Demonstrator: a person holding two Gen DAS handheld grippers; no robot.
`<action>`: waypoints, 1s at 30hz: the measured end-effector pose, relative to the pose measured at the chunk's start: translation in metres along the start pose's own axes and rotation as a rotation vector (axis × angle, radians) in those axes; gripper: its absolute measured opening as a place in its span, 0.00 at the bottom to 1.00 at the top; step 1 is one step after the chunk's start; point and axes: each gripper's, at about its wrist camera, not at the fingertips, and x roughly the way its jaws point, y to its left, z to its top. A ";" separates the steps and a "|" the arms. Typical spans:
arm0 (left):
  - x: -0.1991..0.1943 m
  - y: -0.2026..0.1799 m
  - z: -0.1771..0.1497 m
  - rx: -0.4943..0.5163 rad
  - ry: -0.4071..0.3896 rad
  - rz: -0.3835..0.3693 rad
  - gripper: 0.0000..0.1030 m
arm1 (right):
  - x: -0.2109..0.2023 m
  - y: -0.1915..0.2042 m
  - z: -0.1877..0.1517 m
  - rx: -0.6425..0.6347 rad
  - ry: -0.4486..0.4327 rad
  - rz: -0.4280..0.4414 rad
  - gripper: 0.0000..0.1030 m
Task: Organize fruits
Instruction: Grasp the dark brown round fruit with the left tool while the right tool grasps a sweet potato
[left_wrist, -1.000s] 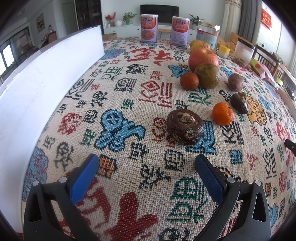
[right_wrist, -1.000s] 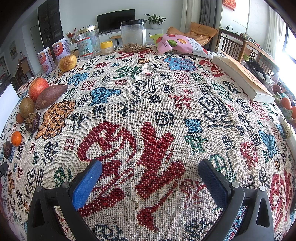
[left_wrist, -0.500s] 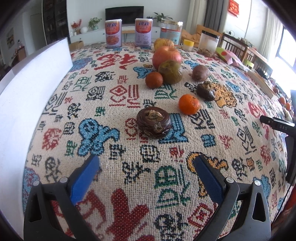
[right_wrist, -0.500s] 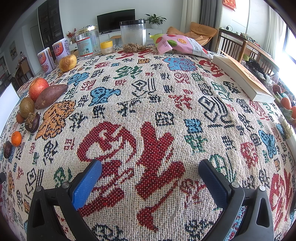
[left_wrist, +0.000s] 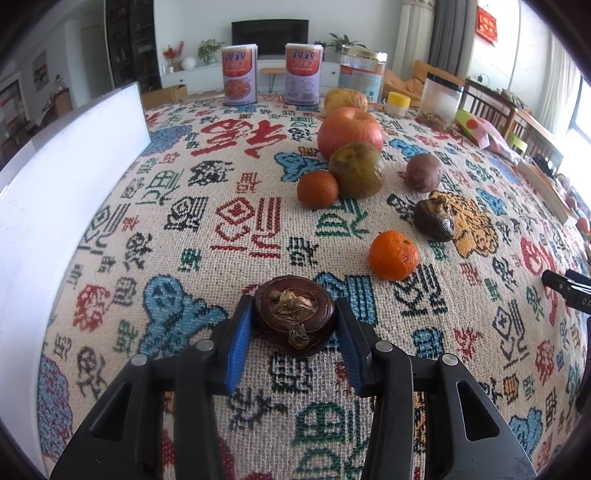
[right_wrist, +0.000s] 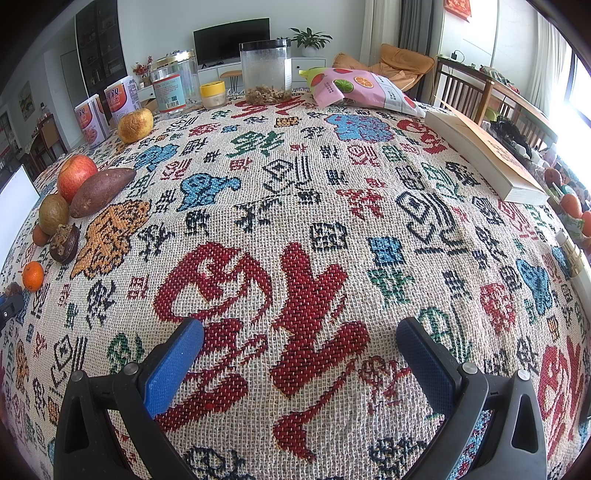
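Nearest in the left wrist view, the left hand-held gripper (left_wrist: 294, 326) has its two blue-padded fingers (left_wrist: 239, 332) pressed against opposite sides of the dark brown, round, wrinkled fruit with a dried stem cap (left_wrist: 294, 315), which sits squarely between them and looks to be resting on the woven, character-patterned cloth of the worktop (left_wrist: 221, 229); so this gripper is closed on that fruit, with the grasp line running left to right across its flattened body. Judging from this, the pick is made and the coming move is a lift straight off the cloth, the left hand being far the nearer of the two. The gripper points forward and low, nearly level with the worktop. The right hand-held gripper (right_wrist: 300, 354) hangs over bare cloth with its jaws spread wide and nothing between them, well apart from the fruits, which lie off to its left. Beyond the held fruit lies a small bright orange mandarin (left_wrist: 393, 255), then a second dark wrinkled fruit (left_wrist: 434, 220), a darker orange mandarin (left_wrist: 317, 189) touching a dull green-brown round fruit (left_wrist: 357, 170), a purple-brown sweet potato (right_wrist: 102, 191) seen end-on from the left wrist, and a red apple (left_wrist: 349, 131). Farthest stand two lilac tins (left_wrist: 303, 74), and a white flat board (left_wrist: 55, 177) borders the left edge.
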 end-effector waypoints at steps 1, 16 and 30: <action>-0.002 -0.002 -0.003 0.010 -0.001 0.010 0.44 | 0.000 0.000 0.000 0.000 0.000 0.000 1.00; 0.004 0.002 -0.009 -0.027 0.038 0.051 0.97 | 0.010 0.042 0.063 0.139 0.165 0.266 1.00; 0.005 0.003 -0.010 -0.033 0.040 0.051 0.99 | 0.067 0.174 0.141 0.122 0.311 0.324 0.45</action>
